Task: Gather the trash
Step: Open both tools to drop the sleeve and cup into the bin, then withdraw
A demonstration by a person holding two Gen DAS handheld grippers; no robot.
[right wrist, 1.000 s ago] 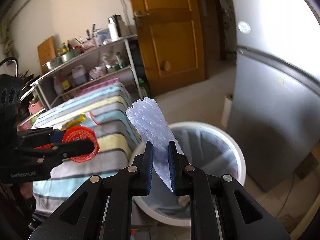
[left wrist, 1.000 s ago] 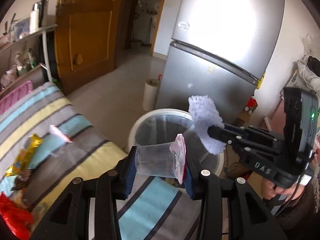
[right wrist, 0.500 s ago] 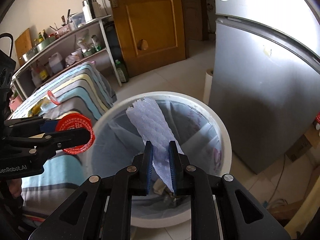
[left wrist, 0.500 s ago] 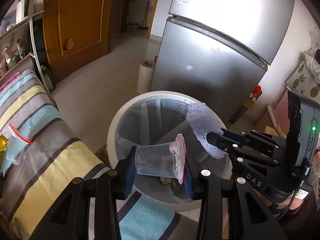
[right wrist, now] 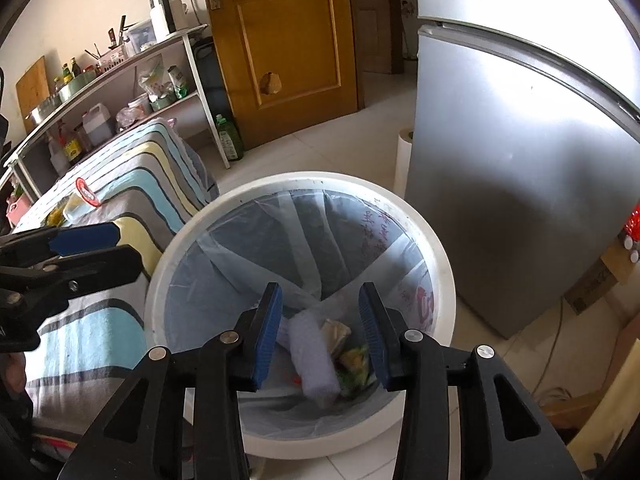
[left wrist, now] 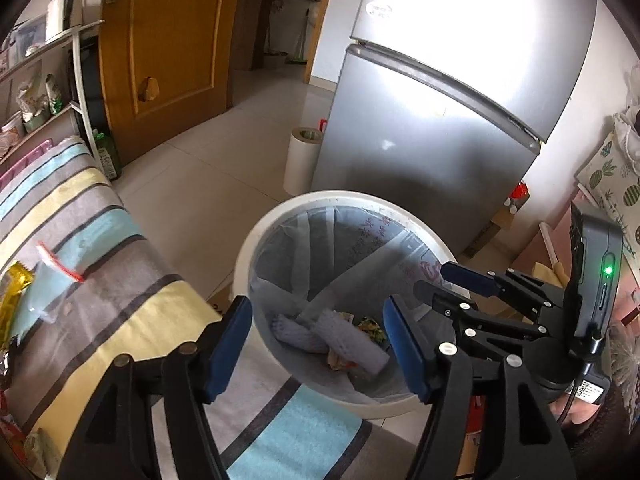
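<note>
A white round trash bin [left wrist: 256,240] [right wrist: 440,256] with a clear liner stands on the floor beside the striped table. My left gripper [left wrist: 318,320] is open and empty above the bin's near rim. My right gripper [right wrist: 320,312] is open and empty over the bin; it also shows in the left wrist view [left wrist: 434,280]. White foam netting [left wrist: 352,340] [right wrist: 314,356] lies at the bottom of the bin with other scraps. The plastic cup is not visible. On the table lie a clear zip bag [left wrist: 44,280], a gold wrapper [left wrist: 14,292] and a red-rimmed lid [right wrist: 86,192].
The striped tablecloth [left wrist: 100,264] covers the table left of the bin. A silver fridge [left wrist: 440,120] stands behind the bin, a white roll [left wrist: 302,160] beside it. A wooden door [left wrist: 168,48] and a shelf rack [right wrist: 132,80] are at the back left.
Both grippers opened over the bin. The plastic cup left my left gripper and the foam netting left my right gripper; the netting now lies in the bin.
</note>
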